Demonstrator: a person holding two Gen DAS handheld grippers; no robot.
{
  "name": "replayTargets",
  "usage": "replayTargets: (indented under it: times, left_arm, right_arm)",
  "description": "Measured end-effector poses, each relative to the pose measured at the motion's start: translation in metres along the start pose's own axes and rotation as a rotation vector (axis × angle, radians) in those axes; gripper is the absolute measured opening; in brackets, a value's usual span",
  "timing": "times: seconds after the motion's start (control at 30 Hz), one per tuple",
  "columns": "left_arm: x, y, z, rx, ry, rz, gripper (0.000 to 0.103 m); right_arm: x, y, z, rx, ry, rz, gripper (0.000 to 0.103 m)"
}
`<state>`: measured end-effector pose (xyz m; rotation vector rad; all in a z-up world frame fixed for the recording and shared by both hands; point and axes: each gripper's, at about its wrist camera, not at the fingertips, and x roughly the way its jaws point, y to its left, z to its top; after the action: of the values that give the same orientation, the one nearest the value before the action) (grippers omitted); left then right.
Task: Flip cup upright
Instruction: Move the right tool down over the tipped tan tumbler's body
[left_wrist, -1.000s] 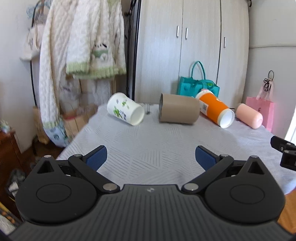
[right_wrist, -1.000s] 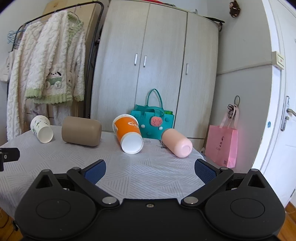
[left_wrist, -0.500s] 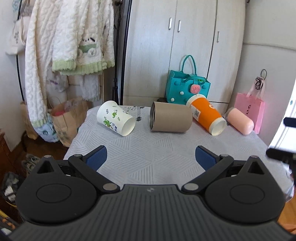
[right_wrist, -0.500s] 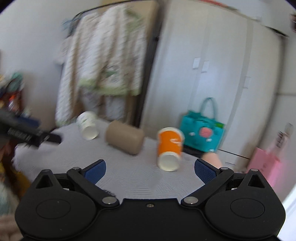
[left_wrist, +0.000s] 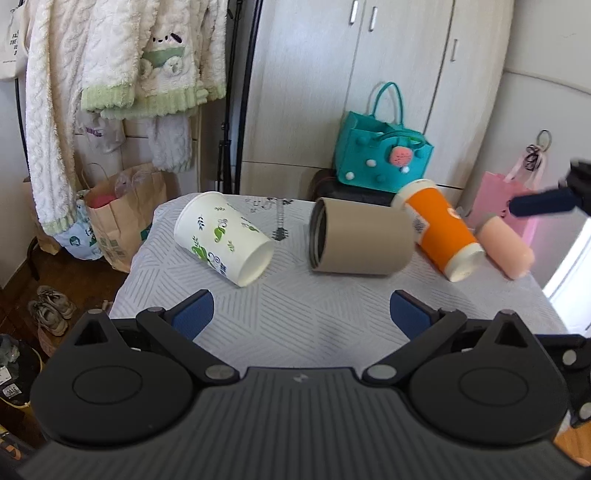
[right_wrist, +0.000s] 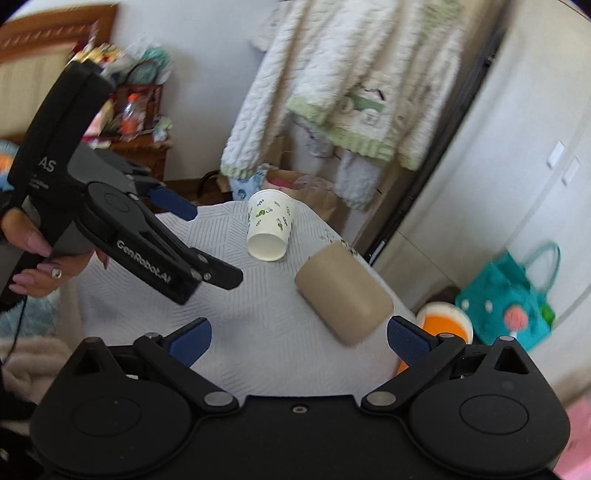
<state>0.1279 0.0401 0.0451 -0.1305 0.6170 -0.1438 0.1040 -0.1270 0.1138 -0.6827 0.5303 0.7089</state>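
Left wrist view: both grippers' fingers (left_wrist: 192, 314) spread wide, empty, over bare cloth before four toppled cups (left_wrist: 223, 238).

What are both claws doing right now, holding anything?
Left claw: open, holding nothing, above the table.
Right claw: open, holding nothing.

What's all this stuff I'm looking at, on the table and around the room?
White cup: one, green leaf print, on its side, table's left end.
Tan cup: one, on its side, middle.
Orange cup: one, white rim, on its side, right of tan.
Pink cup: one, on its side, far right.
Table: one, white patterned cloth.
Teal bag: one, behind table.
Pink bag: one, by wall.
Paper bag: one, brown, on floor.
Fluffy clothes: cream and green, hanging.
Wardrobe: pale grey.
Left tongs: black, blue pads, open.
Right tongs: same, open.
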Motion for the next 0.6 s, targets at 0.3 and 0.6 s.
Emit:
replayTargets:
  times: [0.3,0.6]
  left_arm:
    - [0.047,0.010,0.007,-0.107,0.058,-0.049,0.103]
    - [0.073,0.017,0.008,-0.170,0.100,-0.078,0.103]
  right_arm:
    - [0.077,-0.037,0.012,-0.125,0.103,0.068,0.102]
    - [0.140,-0.058,0.013,-0.230,0.179,0.124,0.102]
